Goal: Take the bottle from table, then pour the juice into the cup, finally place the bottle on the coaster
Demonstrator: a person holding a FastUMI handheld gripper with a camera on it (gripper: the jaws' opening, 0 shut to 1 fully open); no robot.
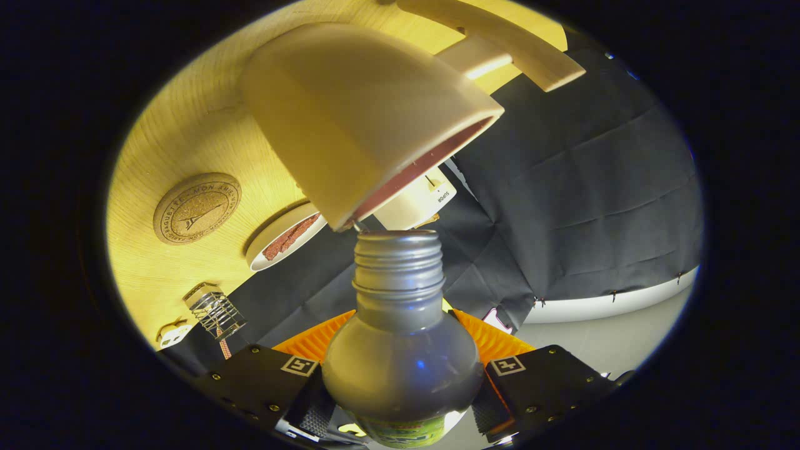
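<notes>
Translucent grey plastic forms the bottle [403,350], which sits pinched between both fingers of the gripper [400,406], one pressing on each side of its rounded shoulder. Its threaded neck is uncapped and points forward, with the mouth just short of the lip of the cup [362,119], apparently almost touching it.

Step in hand, as judged: pouring. Recommended handling:
- Keep the mouth centred over the cup opening, not over the outer wall.
- Tilt slowly; the narrow neck may discharge in surges.
- Hold the pinch firm; the smooth, bulbous shoulder offers little purchase and may slip.
- Whether juice is flowing cannot be told.

The cup is a smooth, matt cream vessel with a tapered wall and a reddish-brown interior. Beside it stands a shallow round dish [284,234] with a pale rim and a reddish interior. Farther along the wooden worktop [187,131], which shows a fine straight grain, lies the coaster [197,208]: a flat cork disc with a granular face and a printed ring. It is well apart from the bottle and unoccupied. A small wire-wrapped glass item [214,311] stands near the worktop edge.
</notes>
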